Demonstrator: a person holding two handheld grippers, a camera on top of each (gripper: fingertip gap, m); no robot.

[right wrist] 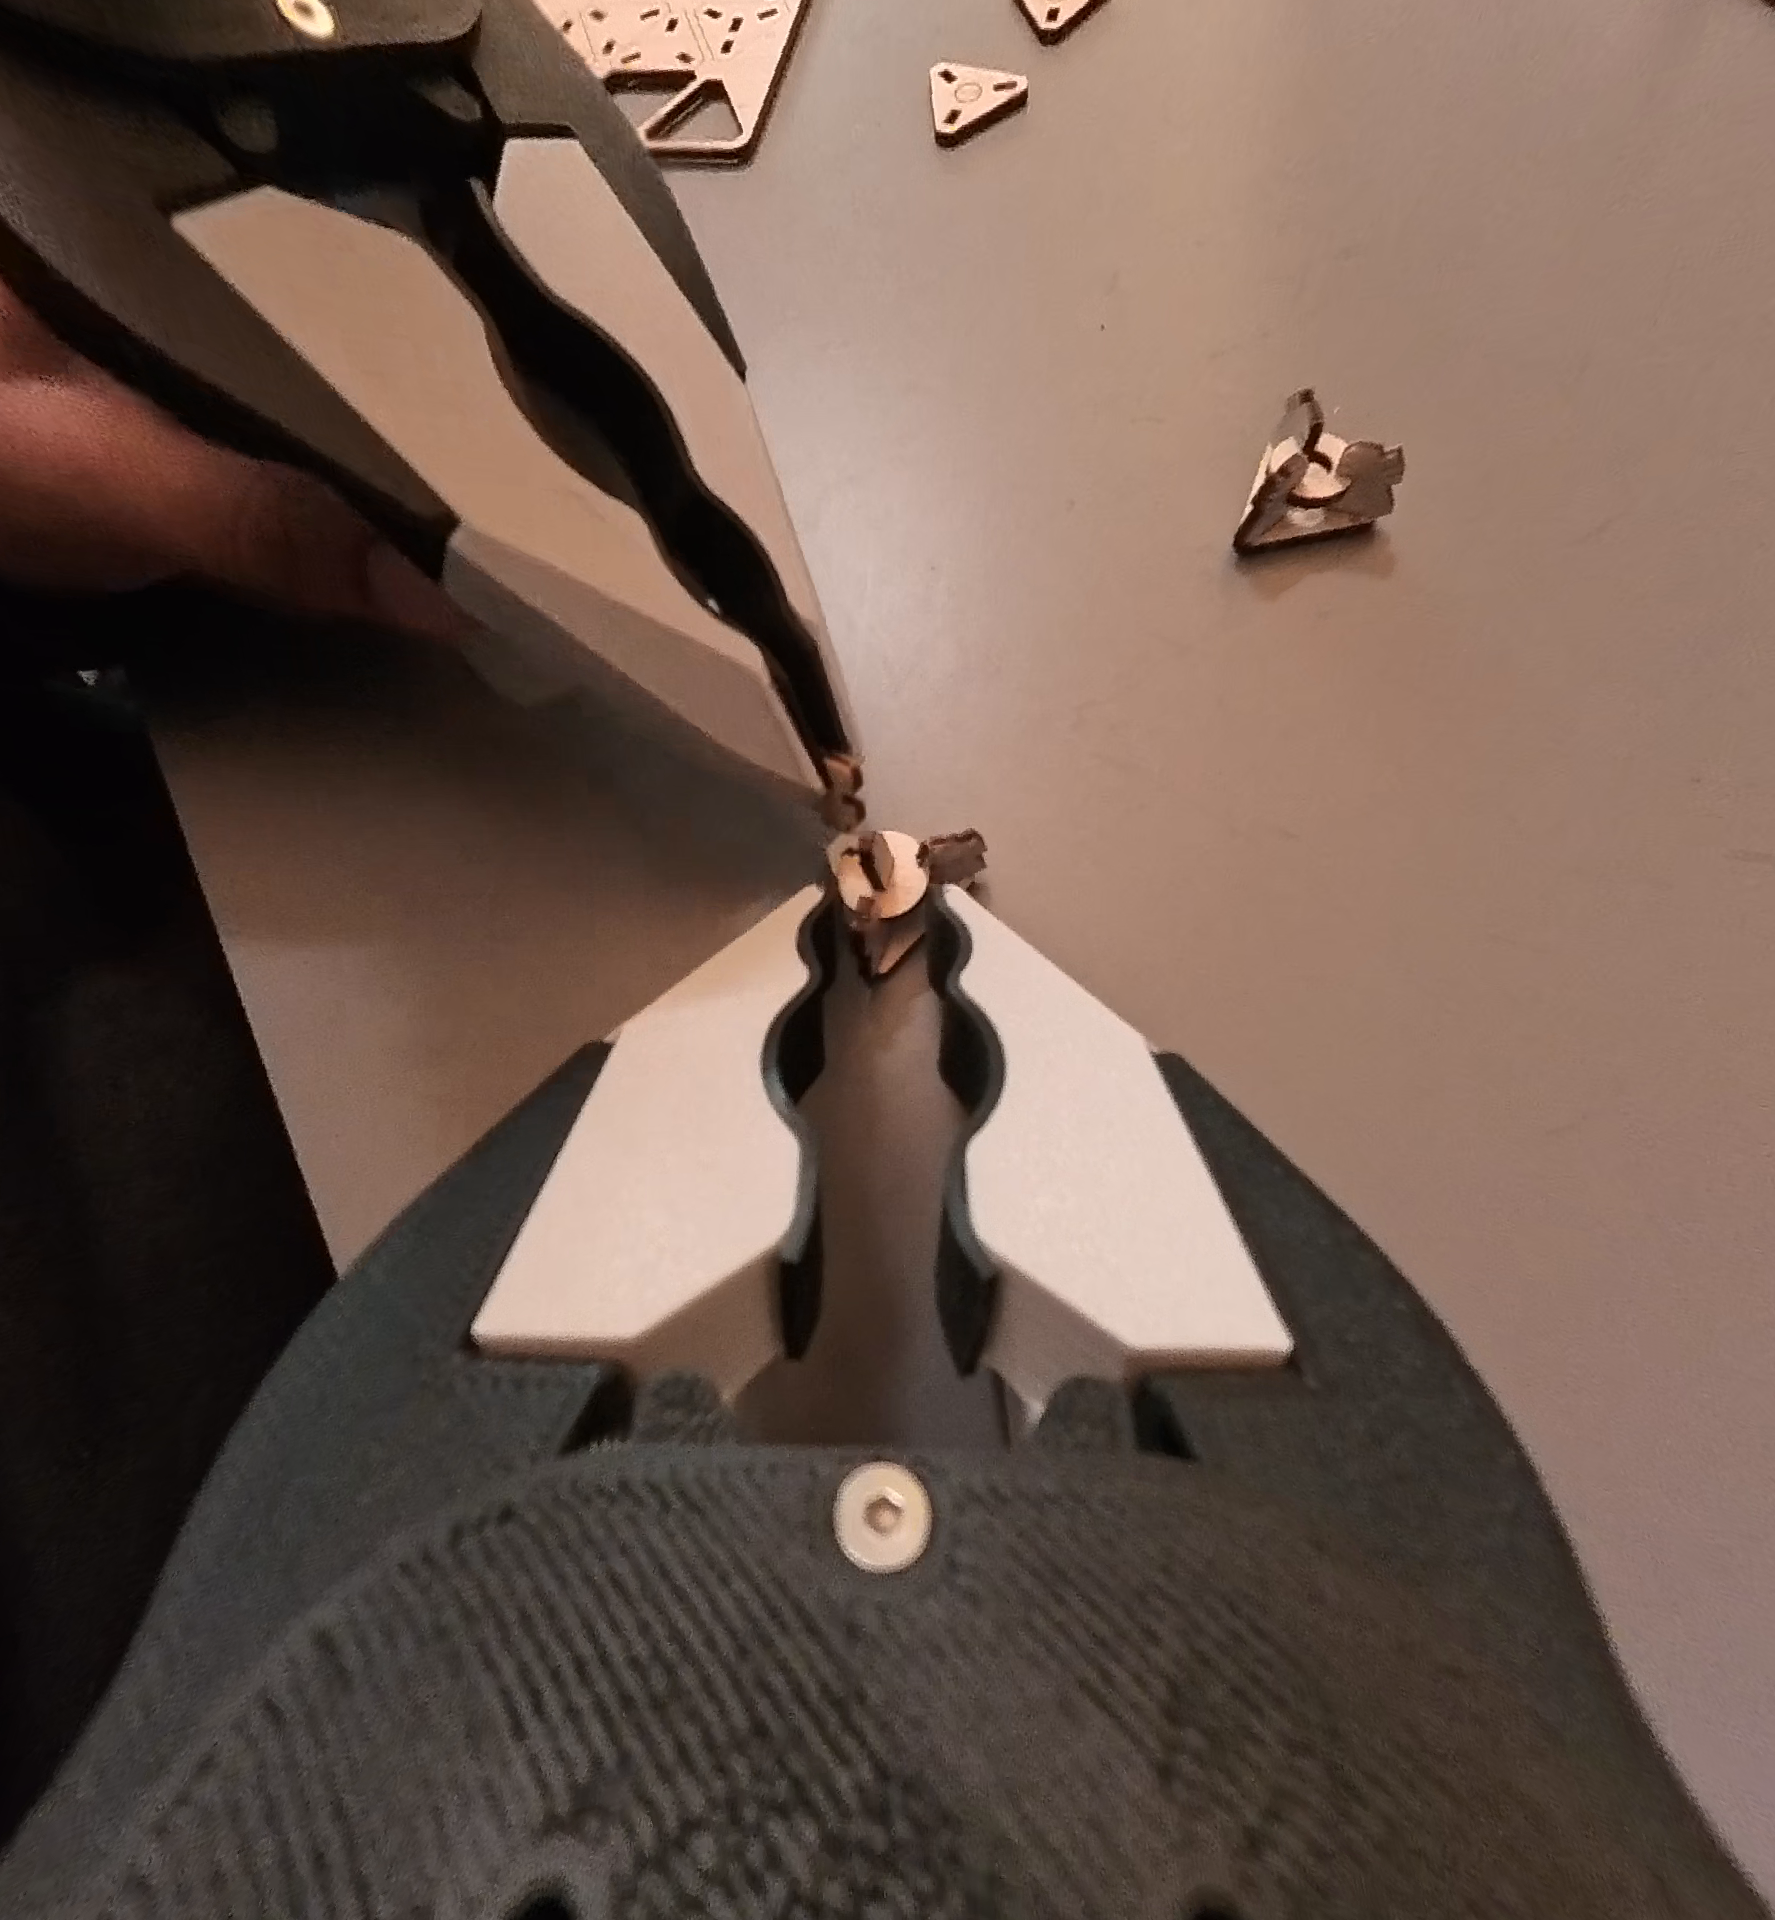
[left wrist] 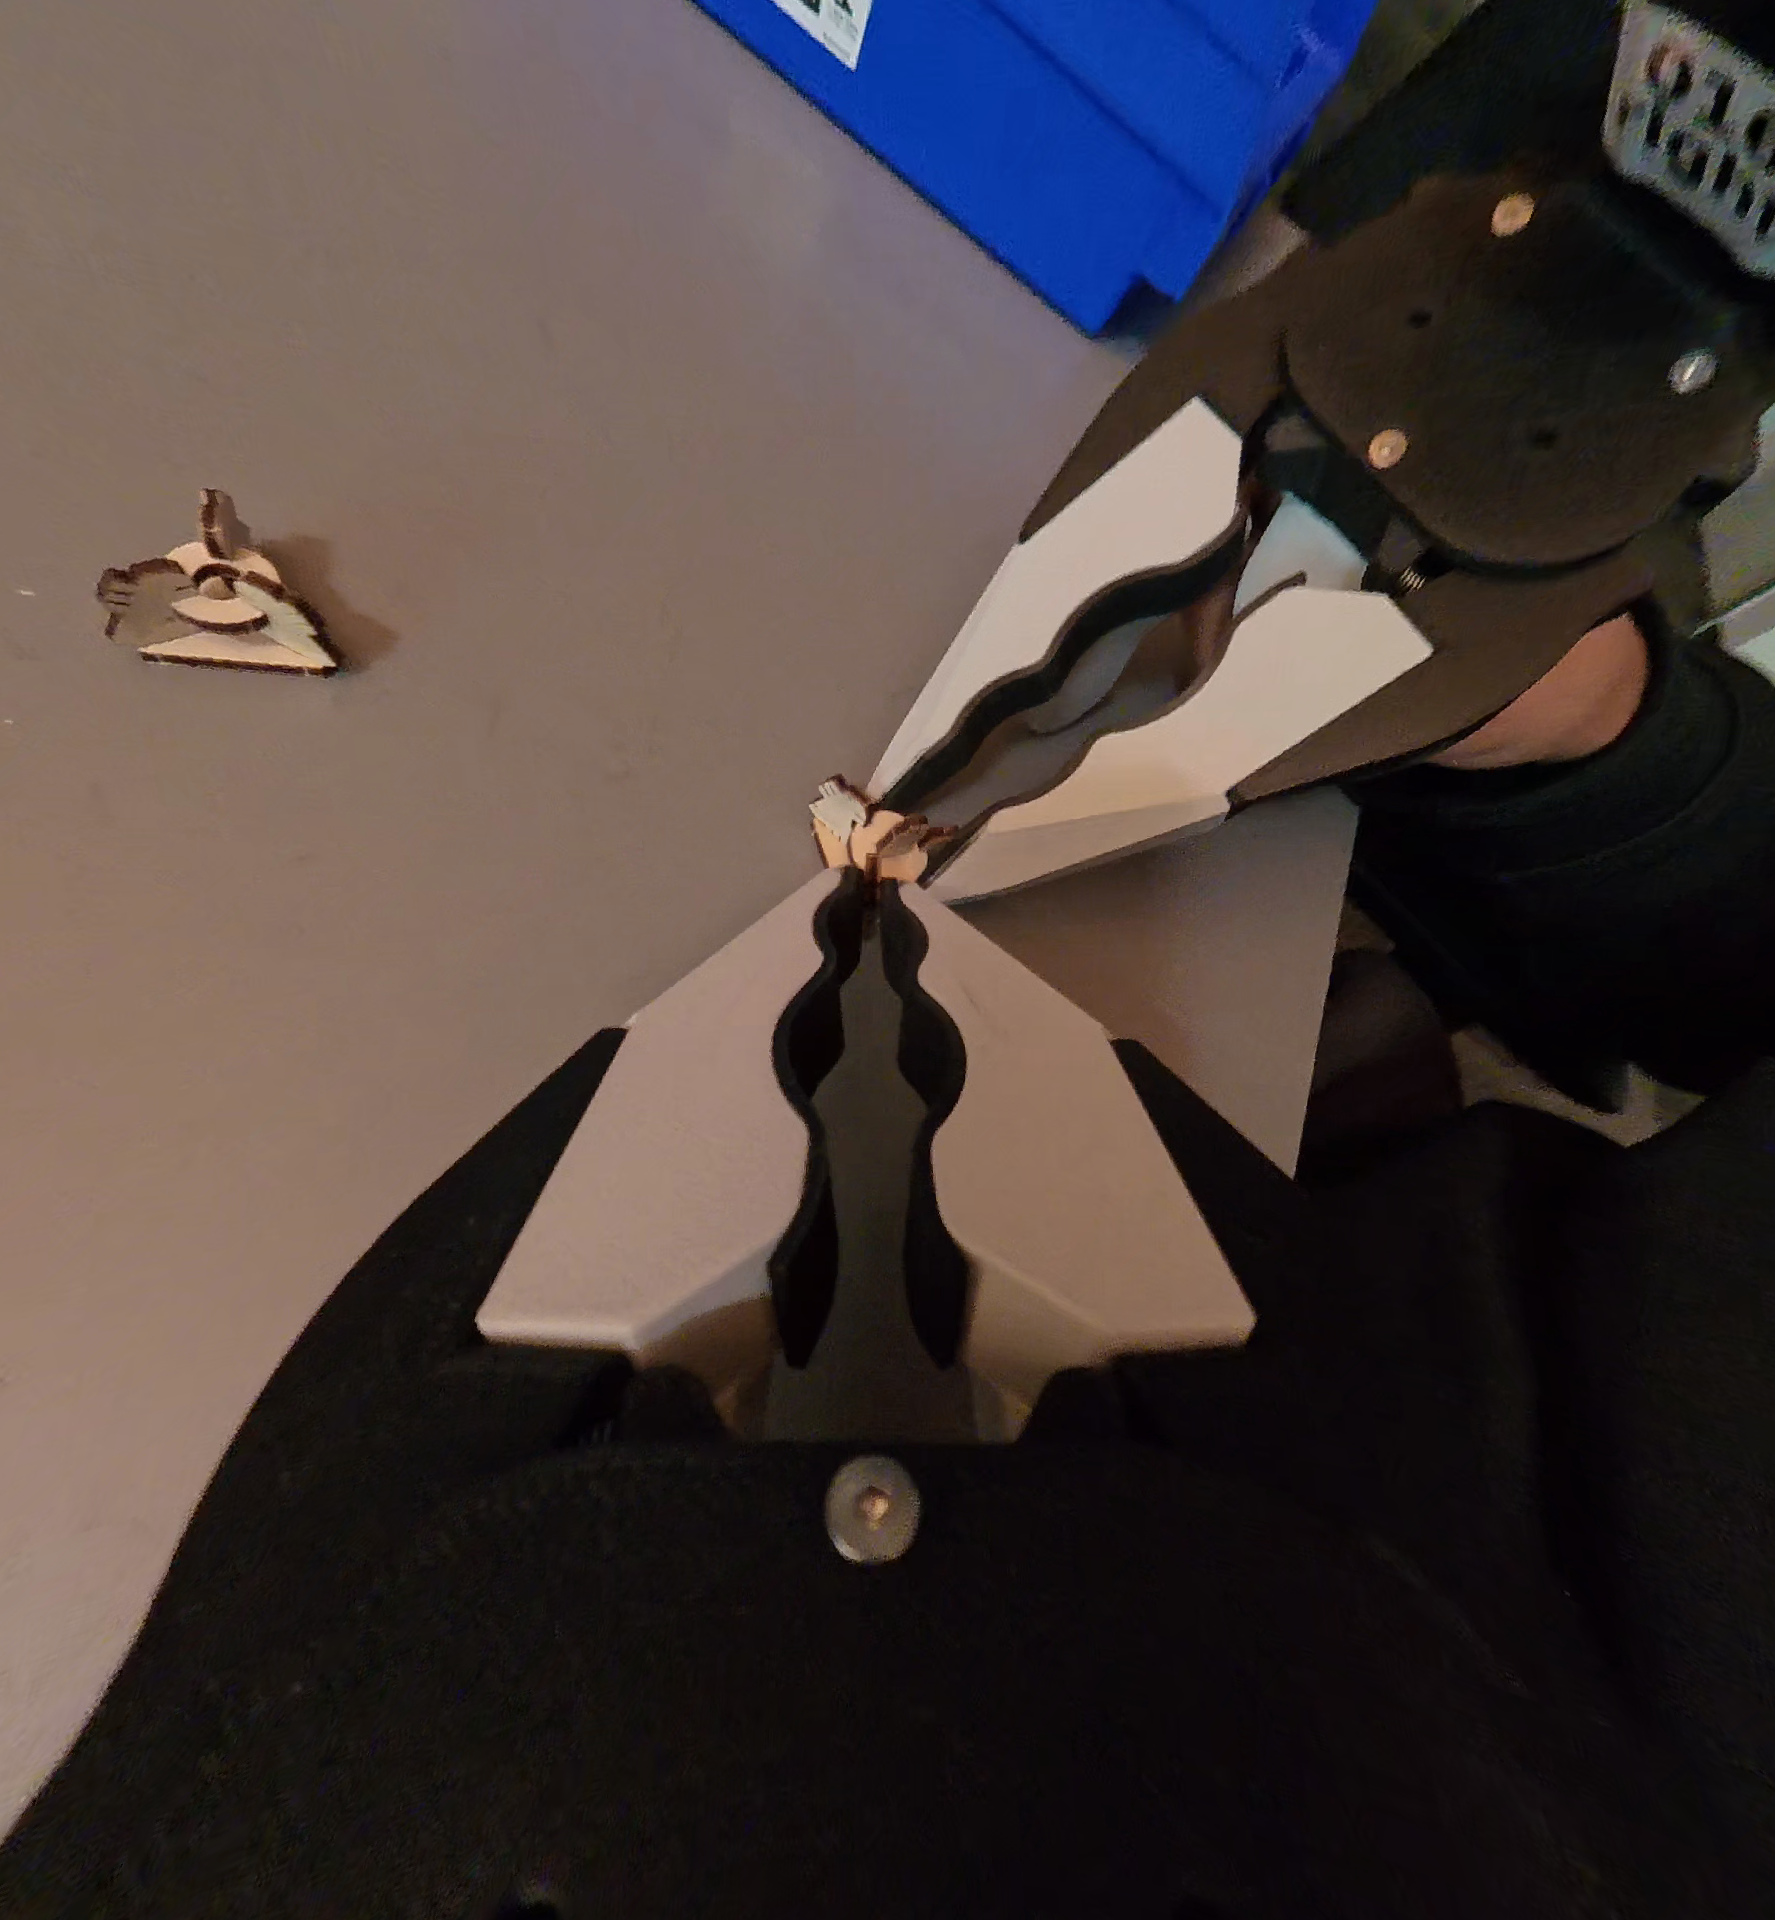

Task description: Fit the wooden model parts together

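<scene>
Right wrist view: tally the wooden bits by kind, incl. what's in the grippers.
Flat triangle plates: 2
Cut-out sheet: 1
Assembled triangle on table: 1
Small piece in left gripper: 1
Disc assembly in right gripper: 1
Total: 6

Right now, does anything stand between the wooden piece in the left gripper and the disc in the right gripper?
Nothing visible does. The piece, pinched by the left gripper, is right beside the disc that the right gripper holds; only a thin gap separates them.
</scene>
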